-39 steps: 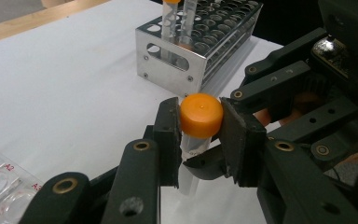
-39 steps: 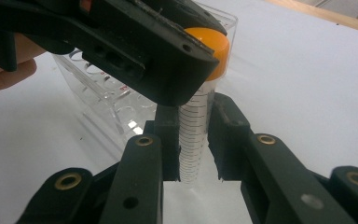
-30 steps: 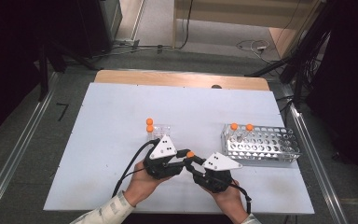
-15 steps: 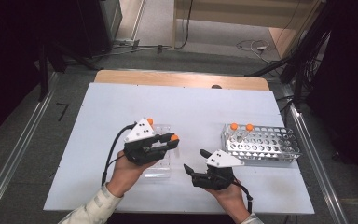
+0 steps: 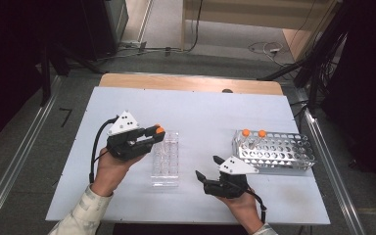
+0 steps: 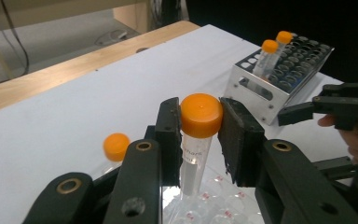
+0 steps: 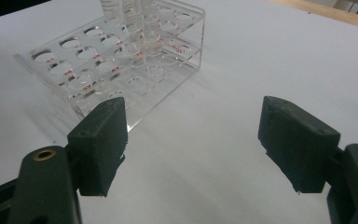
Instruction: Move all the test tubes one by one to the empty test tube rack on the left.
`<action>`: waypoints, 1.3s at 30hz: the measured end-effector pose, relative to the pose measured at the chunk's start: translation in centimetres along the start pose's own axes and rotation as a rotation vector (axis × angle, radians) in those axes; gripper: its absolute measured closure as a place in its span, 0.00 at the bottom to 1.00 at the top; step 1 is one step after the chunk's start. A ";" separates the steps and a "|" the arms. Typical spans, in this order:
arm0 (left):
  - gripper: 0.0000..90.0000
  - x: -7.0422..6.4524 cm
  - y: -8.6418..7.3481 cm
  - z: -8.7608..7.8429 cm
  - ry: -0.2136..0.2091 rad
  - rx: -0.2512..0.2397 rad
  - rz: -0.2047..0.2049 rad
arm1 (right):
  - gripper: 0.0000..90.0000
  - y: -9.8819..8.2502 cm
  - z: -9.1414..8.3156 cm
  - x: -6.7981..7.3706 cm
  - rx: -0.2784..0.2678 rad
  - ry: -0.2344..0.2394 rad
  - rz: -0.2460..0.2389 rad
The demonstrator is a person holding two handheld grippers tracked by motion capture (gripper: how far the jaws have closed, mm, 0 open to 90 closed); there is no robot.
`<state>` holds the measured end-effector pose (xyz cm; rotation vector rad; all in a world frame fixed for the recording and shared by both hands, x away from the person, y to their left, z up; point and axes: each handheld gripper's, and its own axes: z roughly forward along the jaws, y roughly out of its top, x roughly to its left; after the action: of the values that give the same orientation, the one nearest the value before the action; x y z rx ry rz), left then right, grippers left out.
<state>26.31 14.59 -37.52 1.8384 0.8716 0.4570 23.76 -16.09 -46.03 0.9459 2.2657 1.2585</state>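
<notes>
My left gripper (image 5: 155, 132) is shut on a clear tube with an orange cap (image 6: 201, 115), holding it upright just under the cap, above the clear plastic rack (image 5: 166, 166). A second orange-capped tube (image 6: 116, 146) stands in that rack behind the left jaw. My right gripper (image 5: 206, 166) rests near the table's front edge, right of the clear rack (image 7: 121, 60). Its jaws have just been opening and stand wide, with nothing between them (image 7: 191, 135). Two more orange-capped tubes (image 5: 253, 133) stand in the metal rack (image 5: 279, 152) at the right.
The white table top (image 5: 200, 112) has a wooden strip (image 5: 186, 82) along its far edge. Metal rails run along both sides. The metal rack (image 6: 279, 74) lies beyond my right gripper (image 6: 335, 105) in the left gripper view.
The two grippers were together at the tube. The right jaws opened and let go of it. The left gripper carried the tube left and up, over the clear rack.
</notes>
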 end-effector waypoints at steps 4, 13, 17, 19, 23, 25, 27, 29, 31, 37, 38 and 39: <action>0.78 0.4 -0.1 -0.2 0.035 0.011 0.007 | 0.25 0.0 -0.1 -0.1 -0.001 -0.001 -0.002; 0.78 1.0 -0.8 0.3 0.060 0.037 0.009 | 0.25 -0.1 0.0 -0.1 0.004 -0.002 -0.004; 0.77 1.1 -1.5 0.9 0.056 0.082 0.010 | 0.25 -0.1 -0.1 -0.1 0.002 -0.004 -0.004; 0.78 1.1 -1.9 1.2 0.053 0.107 0.008 | 0.25 -0.1 -0.1 -0.1 0.004 -0.004 -0.004; 0.77 0.9 -2.4 1.8 0.051 0.145 0.020 | 0.25 -0.1 -0.2 -0.2 0.002 -0.005 -0.002; 0.77 0.8 -2.5 2.0 0.053 0.163 0.030 | 0.25 -0.1 -0.2 -0.2 0.001 -0.004 -0.003; 0.77 0.8 -2.6 2.2 0.054 0.180 0.034 | 0.25 -0.1 -0.2 -0.1 0.003 -0.006 -0.006; 0.77 0.8 -2.6 2.3 0.050 0.191 0.031 | 0.25 -0.1 -0.1 -0.1 0.005 -0.006 -0.005; 0.76 0.9 -2.7 2.3 0.046 0.190 0.026 | 0.25 -0.1 -0.1 -0.1 0.005 -0.006 -0.005; 0.71 1.0 -2.6 2.2 0.035 0.183 0.010 | 0.25 -0.1 -0.1 -0.1 0.005 -0.004 -0.007; 0.70 1.0 -2.6 2.2 0.036 0.182 0.009 | 0.25 -0.1 -0.1 -0.1 0.005 -0.004 -0.006; 0.68 1.0 -2.6 2.2 0.036 0.182 0.004 | 0.25 -0.1 -0.1 -0.1 0.005 -0.006 -0.006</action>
<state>27.49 14.56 -40.90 2.0030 0.9606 0.4262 23.73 -16.27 -46.07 0.9427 2.2665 1.2469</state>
